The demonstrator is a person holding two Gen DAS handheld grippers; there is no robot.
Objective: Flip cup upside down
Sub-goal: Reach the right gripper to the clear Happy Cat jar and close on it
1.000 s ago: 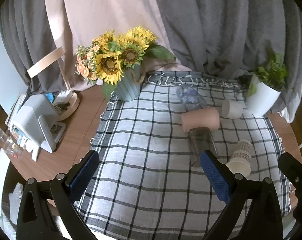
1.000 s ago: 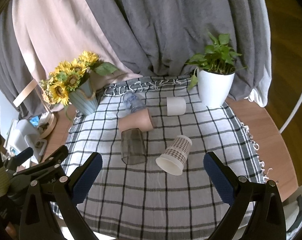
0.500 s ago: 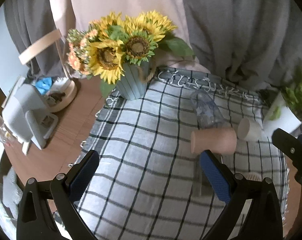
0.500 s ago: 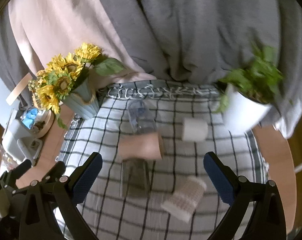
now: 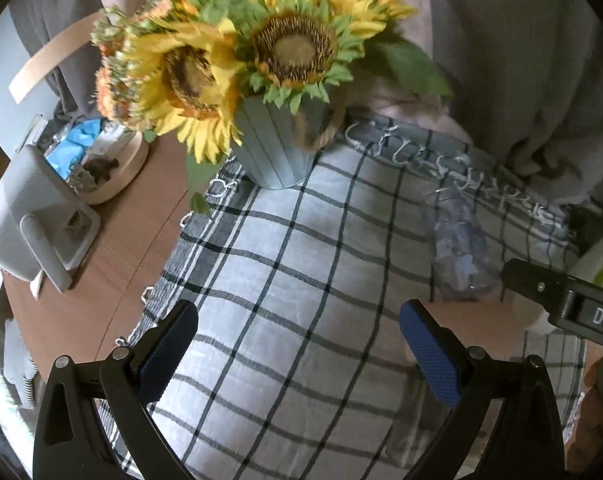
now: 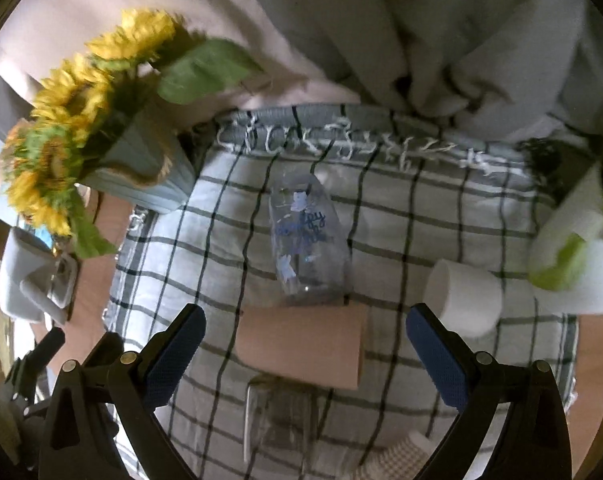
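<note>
Several cups lie on their sides on a checked cloth (image 6: 221, 256). In the right wrist view a clear printed glass (image 6: 307, 244) lies farthest, a pink cup (image 6: 301, 346) lies across just in front of it, a white cup (image 6: 463, 298) lies to the right, a clear tumbler (image 6: 279, 420) lies nearest, and a patterned paper cup (image 6: 397, 458) shows at the bottom edge. My right gripper (image 6: 305, 354) is open, its jaws either side of the pink cup, above it. My left gripper (image 5: 299, 354) is open over bare cloth (image 5: 293, 280); the printed glass (image 5: 461, 252) and pink cup (image 5: 481, 324) lie to its right.
A blue vase of sunflowers (image 5: 277, 152) stands at the cloth's back left corner. A white potted plant (image 6: 573, 240) stands at the right. A white device (image 5: 33, 220) and a round tray (image 5: 113, 168) sit on the wooden table (image 5: 113, 264) at the left. Curtains hang behind.
Both grippers have moved forward and lower toward the table's back; the cups and the vase now look much closer. Both stay open.
</note>
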